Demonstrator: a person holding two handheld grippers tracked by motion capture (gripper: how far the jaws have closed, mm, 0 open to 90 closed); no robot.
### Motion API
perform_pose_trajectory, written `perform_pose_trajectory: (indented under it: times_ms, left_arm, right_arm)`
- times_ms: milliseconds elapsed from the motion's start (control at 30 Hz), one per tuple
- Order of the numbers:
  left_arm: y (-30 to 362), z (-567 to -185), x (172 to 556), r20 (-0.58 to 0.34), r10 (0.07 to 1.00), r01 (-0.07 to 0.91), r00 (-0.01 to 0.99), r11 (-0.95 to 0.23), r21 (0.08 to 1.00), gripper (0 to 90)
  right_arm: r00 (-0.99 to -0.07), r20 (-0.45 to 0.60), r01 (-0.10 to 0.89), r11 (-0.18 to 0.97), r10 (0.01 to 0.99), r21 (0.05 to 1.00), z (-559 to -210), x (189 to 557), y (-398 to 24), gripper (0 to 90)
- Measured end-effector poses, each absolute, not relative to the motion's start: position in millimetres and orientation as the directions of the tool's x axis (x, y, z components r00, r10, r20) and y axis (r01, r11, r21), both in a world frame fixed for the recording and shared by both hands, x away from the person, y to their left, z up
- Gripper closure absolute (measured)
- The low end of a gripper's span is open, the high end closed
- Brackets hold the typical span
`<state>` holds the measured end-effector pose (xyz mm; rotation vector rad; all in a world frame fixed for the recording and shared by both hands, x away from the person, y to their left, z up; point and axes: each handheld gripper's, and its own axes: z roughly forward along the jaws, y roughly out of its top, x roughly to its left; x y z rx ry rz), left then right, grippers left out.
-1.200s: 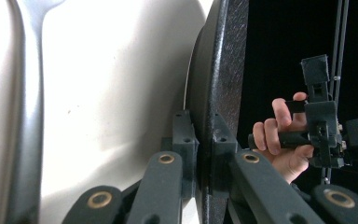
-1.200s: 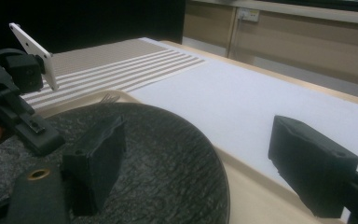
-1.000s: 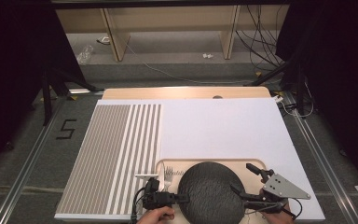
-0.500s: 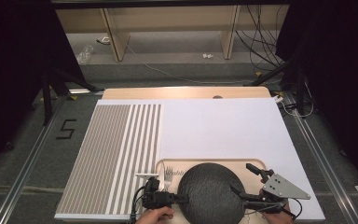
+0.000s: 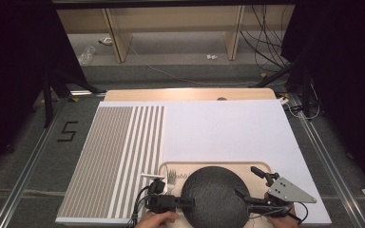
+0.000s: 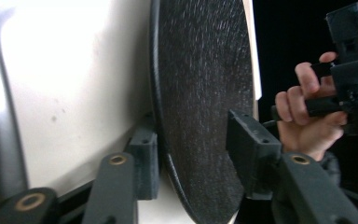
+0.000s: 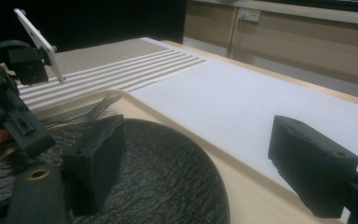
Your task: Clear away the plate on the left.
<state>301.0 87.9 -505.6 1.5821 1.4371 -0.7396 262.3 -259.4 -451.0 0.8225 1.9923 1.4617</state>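
A round black textured plate [image 5: 214, 197] lies on a pale wooden tray [image 5: 247, 166] at the table's near edge. My left gripper [image 5: 190, 202] reaches in from the left, turned on its side. Its jaws have just been opening. In the left gripper view [image 6: 191, 128] they straddle the plate [image 6: 200, 93] rim, one pad under it, the other standing off its top. My right gripper [image 5: 246, 181] is at the plate's right edge, open. In the right gripper view [image 7: 198, 135] one jaw is over the plate [image 7: 158, 186], the other out over the tray [image 7: 242, 186].
A fork [image 5: 171, 178] lies on the tray left of the plate. A striped mat [image 5: 109, 161] covers the table's left part, a white cover [image 5: 228, 128] the rest. Shelves and cables lie beyond the far edge. A hand [image 6: 307, 121] holds the right gripper.
In the high view the plate and both hands stay where they were. No clear difference shows at the left gripper's jaws from that height.
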Motion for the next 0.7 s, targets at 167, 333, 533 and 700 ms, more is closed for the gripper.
perform_pose_trajectory:
  times_ms: [167,333,533,700]
  left_arm:
    - [90,-498,302,-0.843,0.499,0.973,0.201,-0.003,0.23,45.8]
    - [93,-493,305,-0.835,0.509,0.971,0.21,-0.013,0.237,40.4]
    - [96,-486,306,-0.812,0.529,0.963,0.244,-0.034,0.268,35.7]
    - [101,-483,309,-0.797,0.544,0.957,0.263,-0.041,0.288,33.7]
  right_arm:
    - [-0.674,-0.062,0.161,0.228,0.736,0.96,-451,262,-259,19.8]
    - [-0.675,-0.062,0.161,0.228,0.736,0.96,-451,262,-259,19.8]
    - [-0.675,-0.062,0.161,0.228,0.735,0.96,-451,262,-259,19.8]
    - [-0.676,-0.062,0.16,0.228,0.734,0.96,-451,262,-259,19.9]
